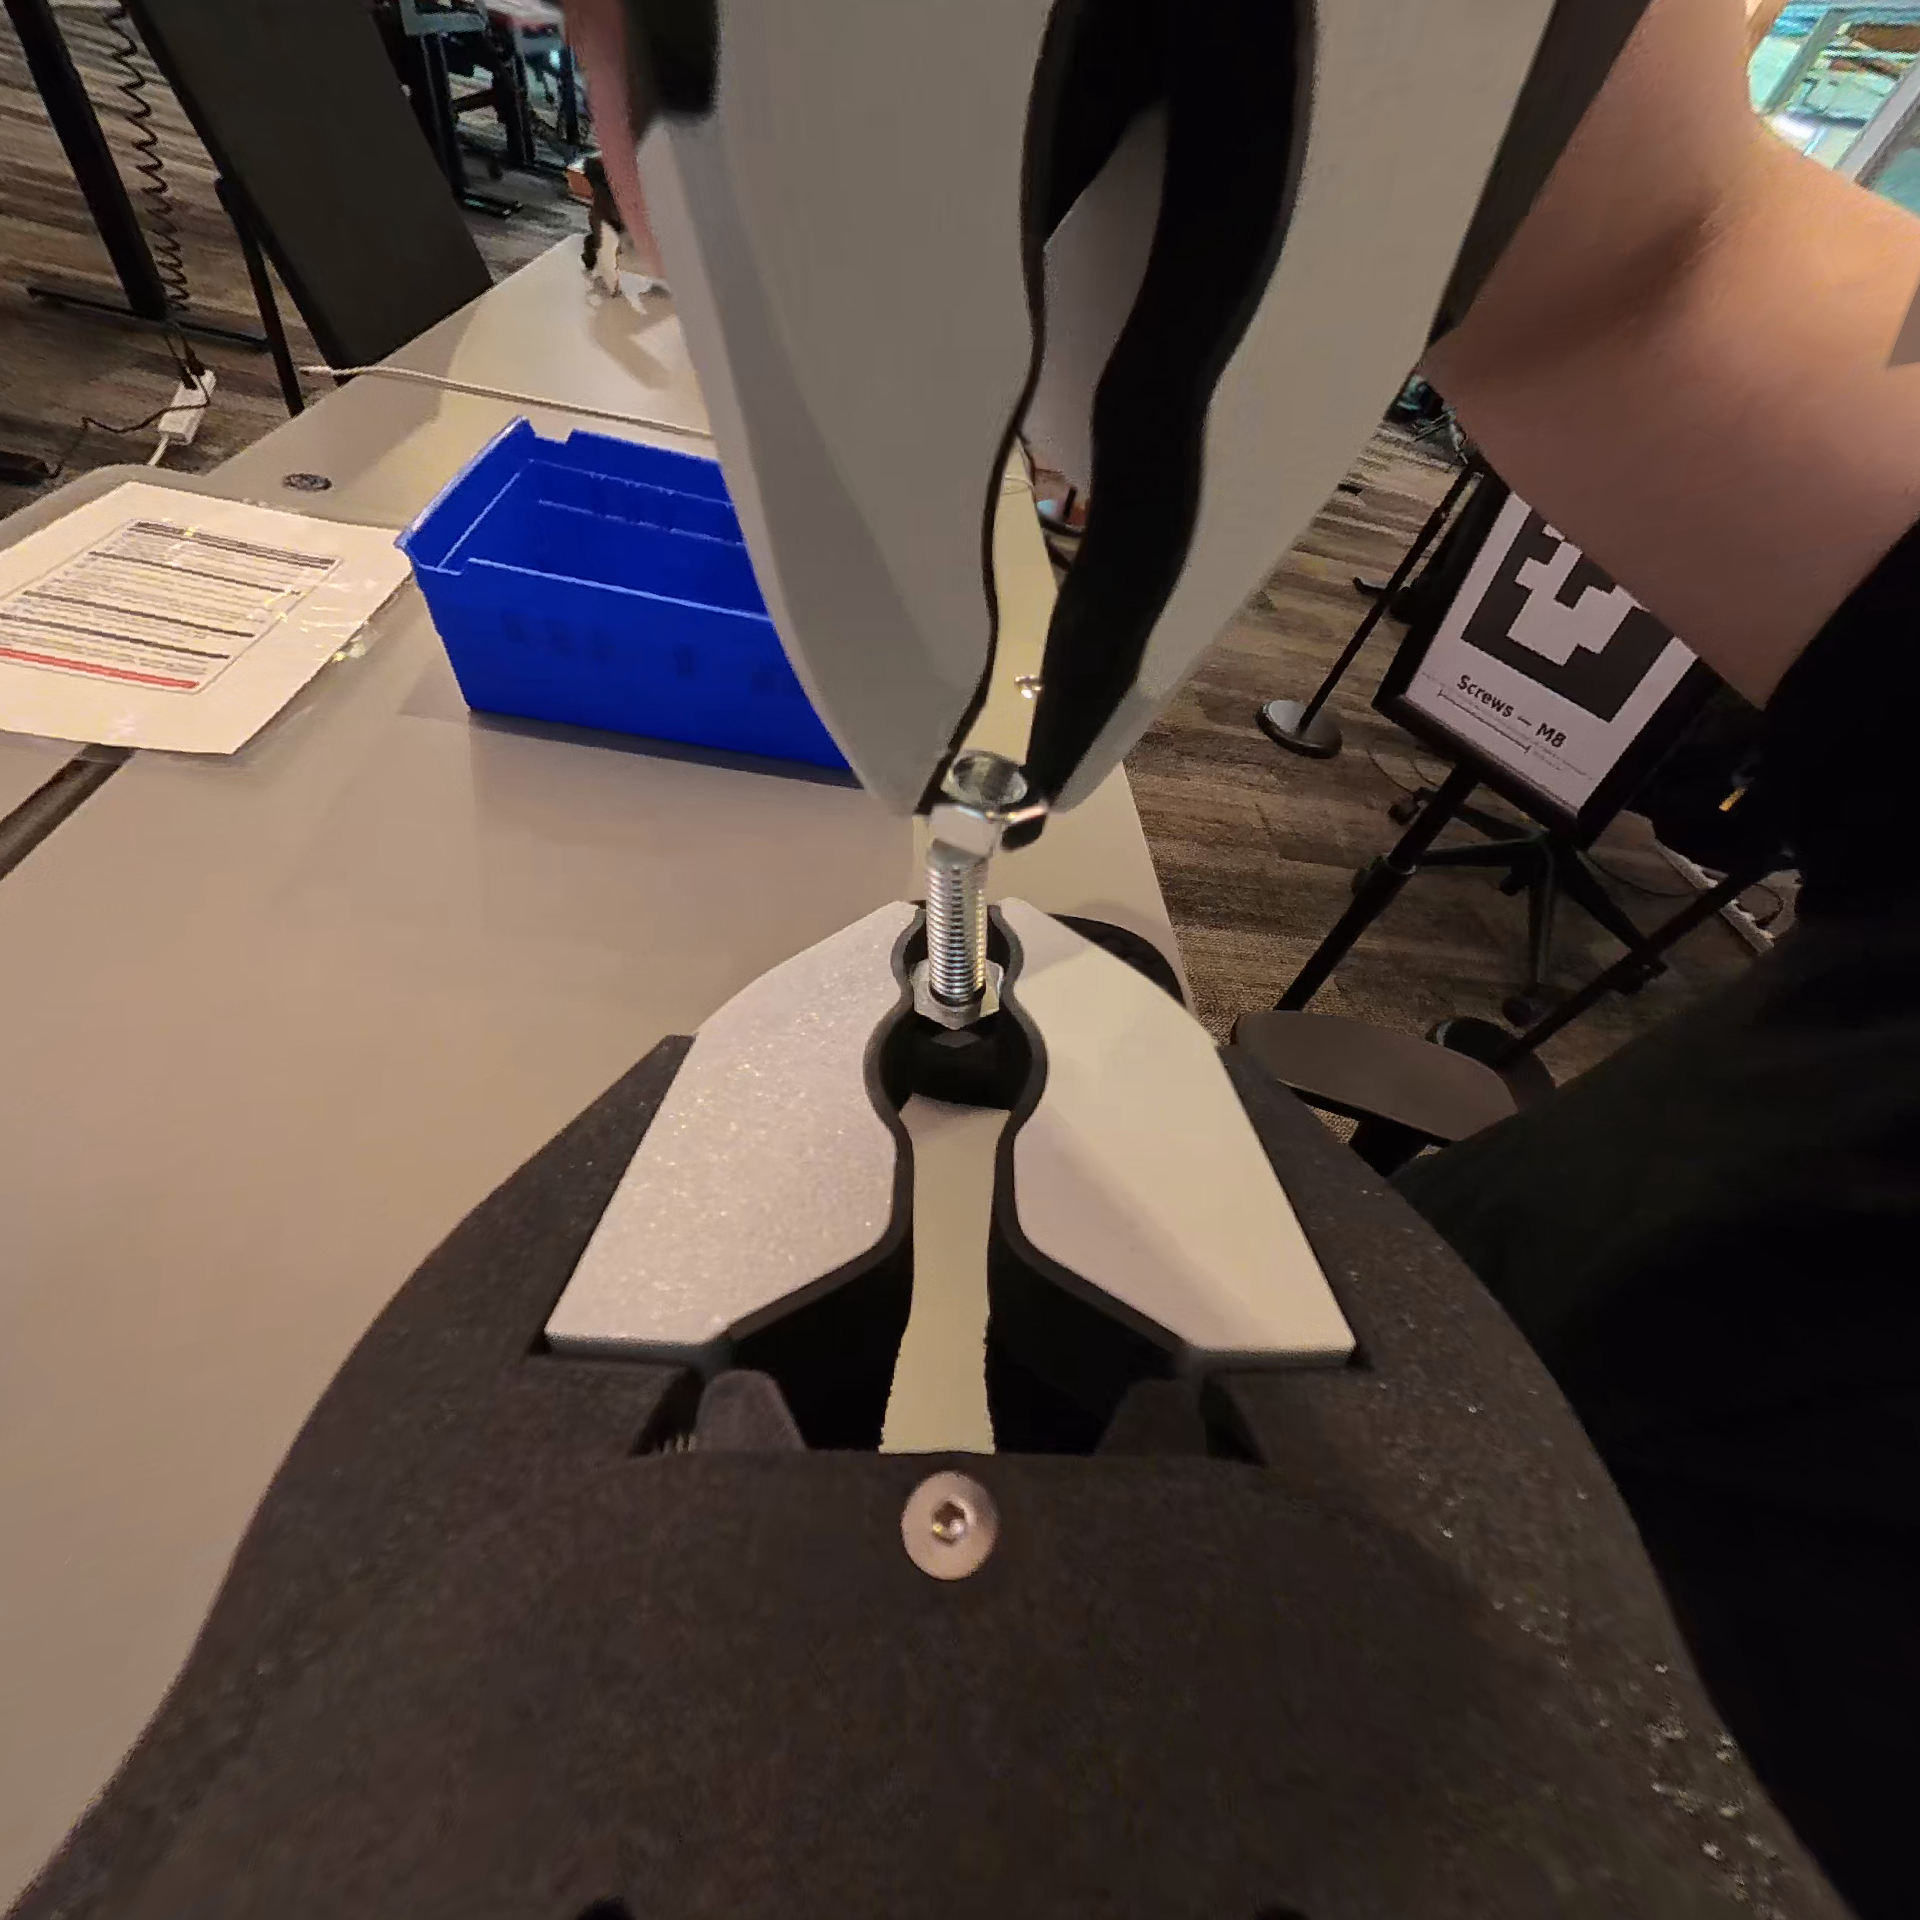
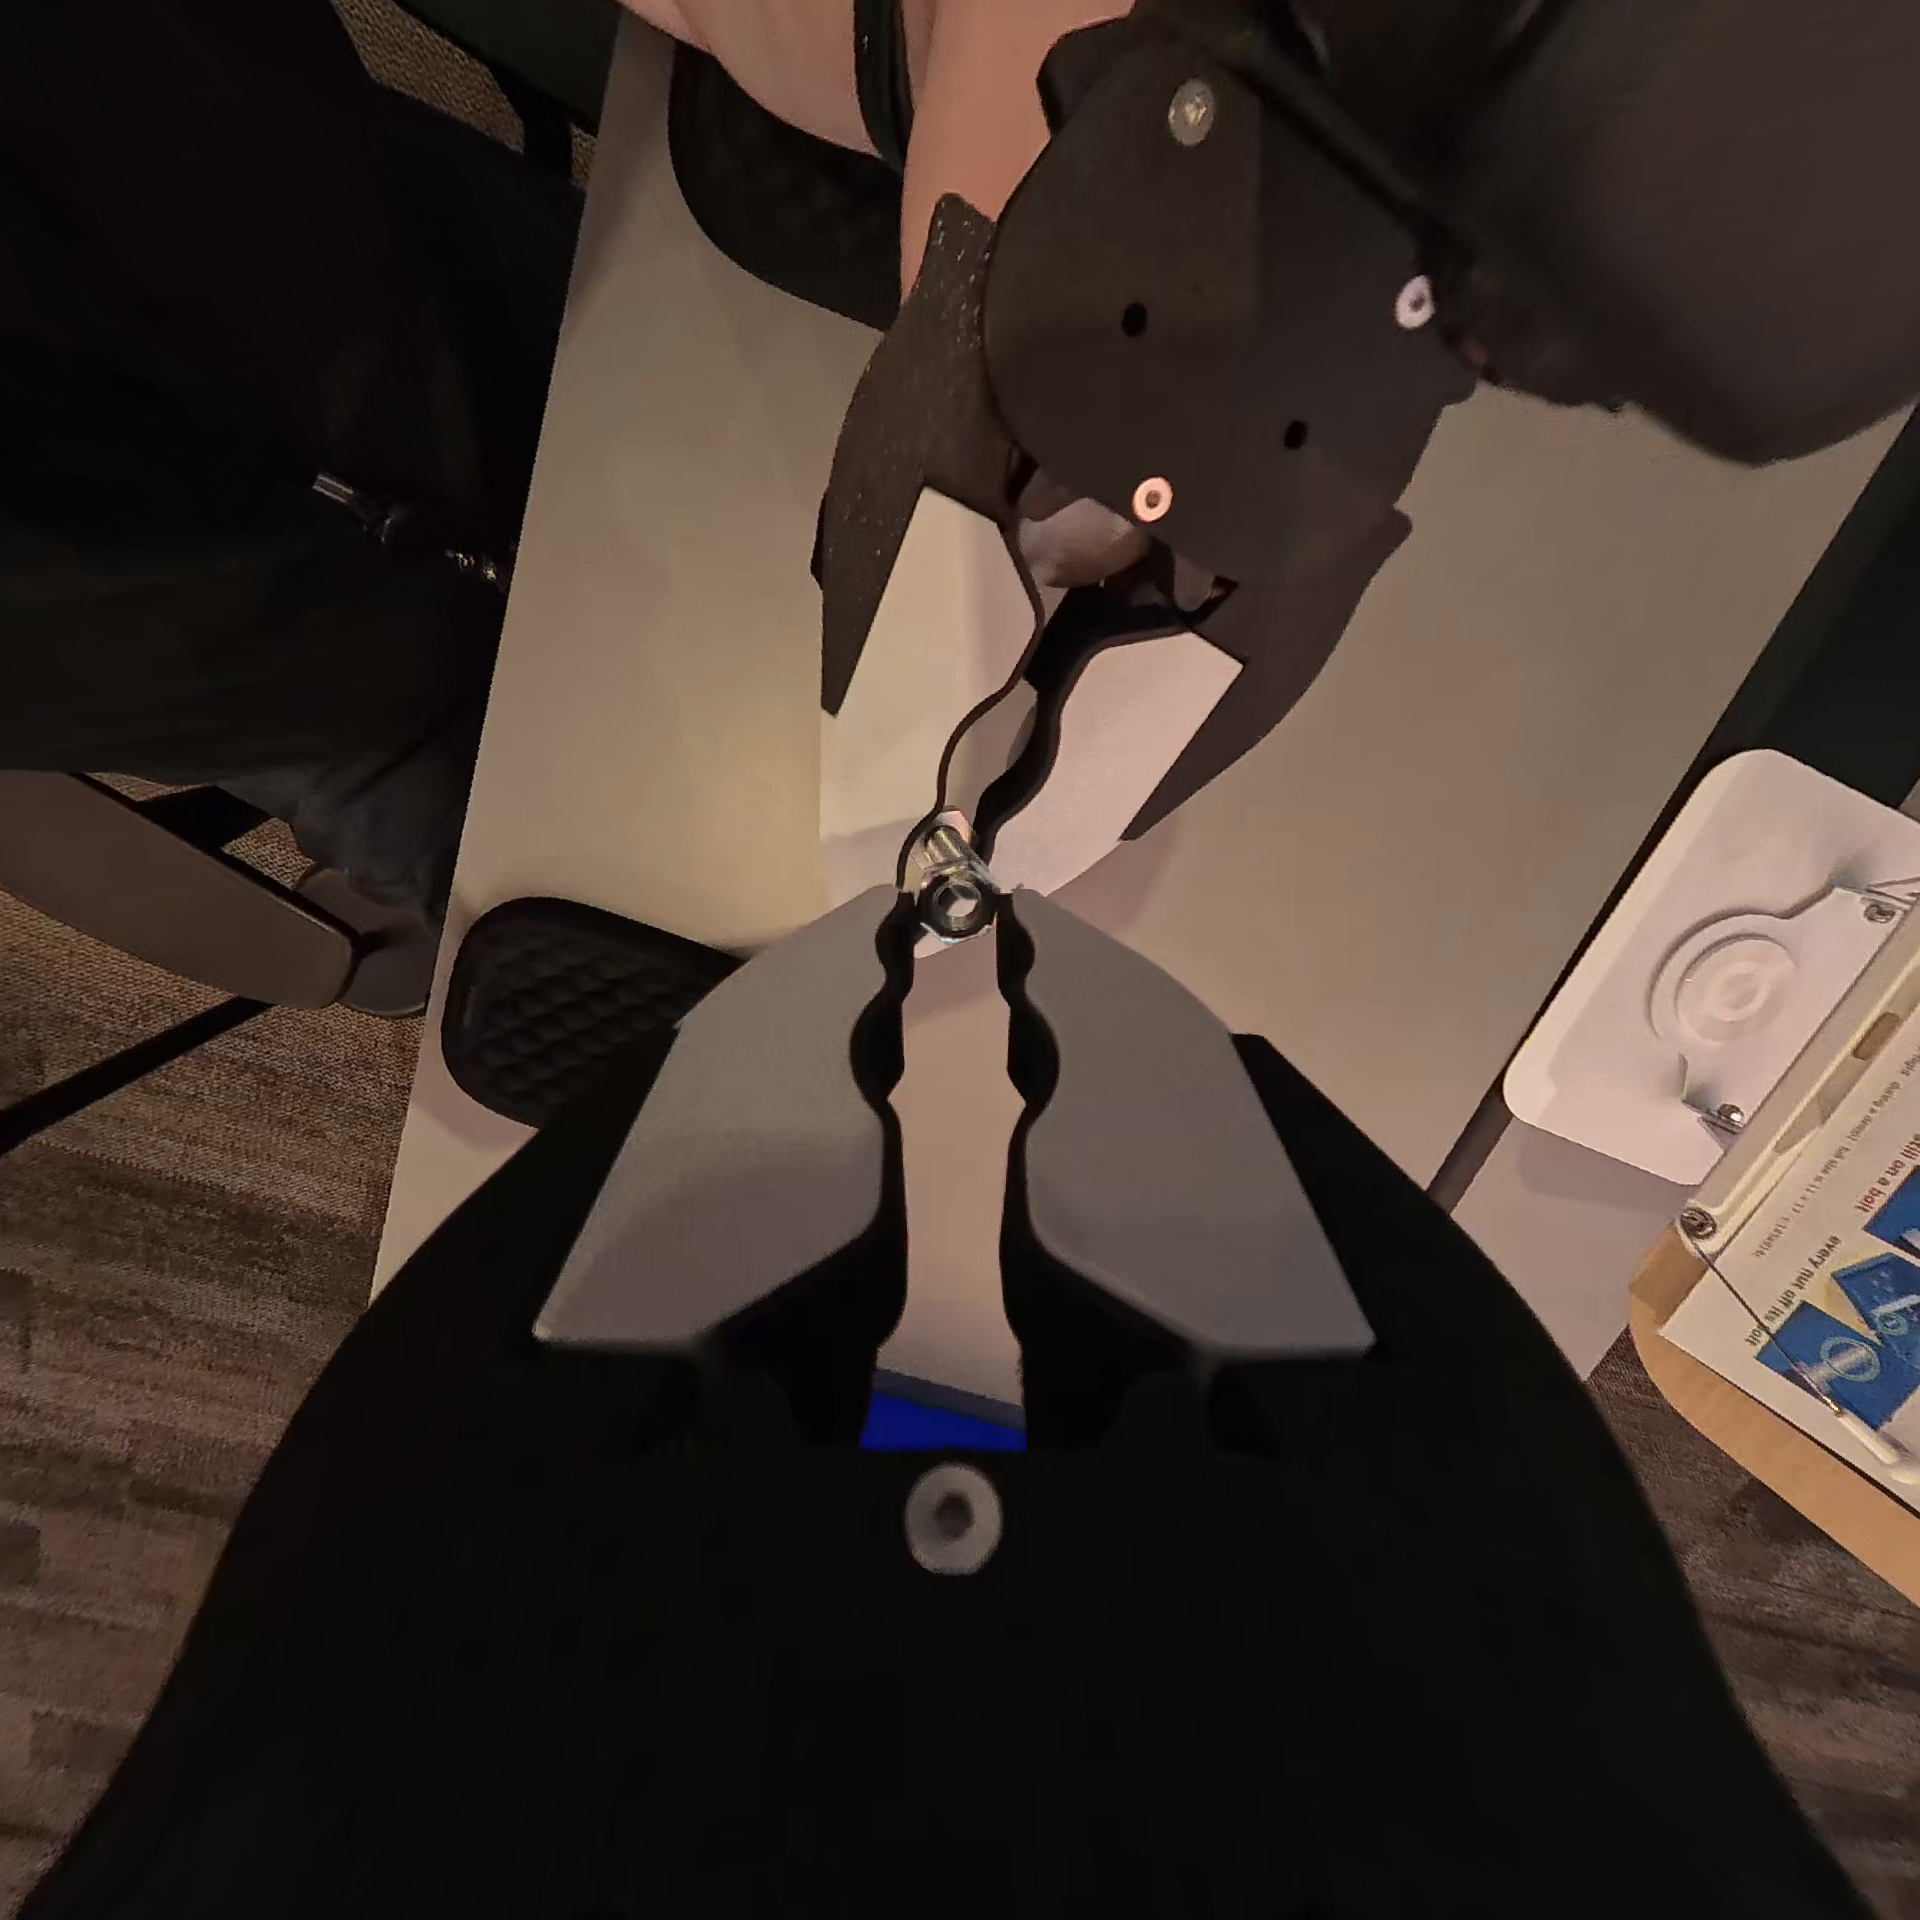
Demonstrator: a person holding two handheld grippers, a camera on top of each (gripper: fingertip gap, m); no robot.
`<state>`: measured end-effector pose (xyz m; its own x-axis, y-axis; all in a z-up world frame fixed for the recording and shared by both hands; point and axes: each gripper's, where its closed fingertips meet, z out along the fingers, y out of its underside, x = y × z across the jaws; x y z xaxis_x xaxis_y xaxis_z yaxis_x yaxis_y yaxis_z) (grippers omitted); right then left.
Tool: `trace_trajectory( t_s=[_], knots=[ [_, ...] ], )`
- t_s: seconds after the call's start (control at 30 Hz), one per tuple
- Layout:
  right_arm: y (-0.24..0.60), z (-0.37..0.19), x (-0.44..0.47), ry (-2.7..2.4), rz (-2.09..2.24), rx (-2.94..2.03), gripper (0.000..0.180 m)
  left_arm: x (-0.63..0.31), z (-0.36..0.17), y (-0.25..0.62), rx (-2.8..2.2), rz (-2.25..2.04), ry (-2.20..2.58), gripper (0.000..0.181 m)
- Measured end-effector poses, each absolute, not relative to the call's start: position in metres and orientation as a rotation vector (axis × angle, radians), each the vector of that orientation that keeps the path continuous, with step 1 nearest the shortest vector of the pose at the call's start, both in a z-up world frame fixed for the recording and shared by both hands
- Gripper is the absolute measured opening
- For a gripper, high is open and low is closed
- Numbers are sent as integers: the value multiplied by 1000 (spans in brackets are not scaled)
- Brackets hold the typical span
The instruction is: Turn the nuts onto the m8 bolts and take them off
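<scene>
A silver M8 bolt (image 1: 954, 914) hangs in the air between my two grippers above the table's right edge. My left gripper (image 1: 956, 923) is shut on the nut (image 1: 956, 1000), which sits near the threaded end of the bolt. My right gripper (image 1: 982, 808) comes down from above and is shut on the bolt's hex head (image 1: 968, 821). In the right wrist view my right gripper (image 2: 951, 906) pinches the bolt head (image 2: 951, 920) at its fingertips. There the left gripper (image 2: 948, 831) reaches in from the top and grips the nut (image 2: 940, 844) just behind the head.
A blue plastic bin (image 1: 603, 592) stands on the grey table (image 1: 312, 1039) behind the grippers, with a printed sheet (image 1: 177, 603) to its left. A sign on a stand (image 1: 1548, 644) is on the floor to the right. A clipboard (image 2: 1818, 1299) and a black chair (image 2: 561, 997) are nearby. One gripper's finger ends stand about 5 cm off the other's.
</scene>
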<state>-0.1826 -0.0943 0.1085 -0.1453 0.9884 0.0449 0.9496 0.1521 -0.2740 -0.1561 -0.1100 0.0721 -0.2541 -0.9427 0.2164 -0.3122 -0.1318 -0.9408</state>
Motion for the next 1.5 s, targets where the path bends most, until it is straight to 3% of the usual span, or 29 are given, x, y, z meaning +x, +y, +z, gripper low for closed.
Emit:
trace_trajectory(
  t_s=[0.77, 1.5],
  knots=[
    [-110, 100, -184, -2337, 304, -1904, 14, -156, 65, -125, -1316, -1286, 1703, 10],
    [-73, 95, -186, -1495, 276, -2435, 14, -157, 57, -74, -1536, -960, 1485, 10]
  ],
)
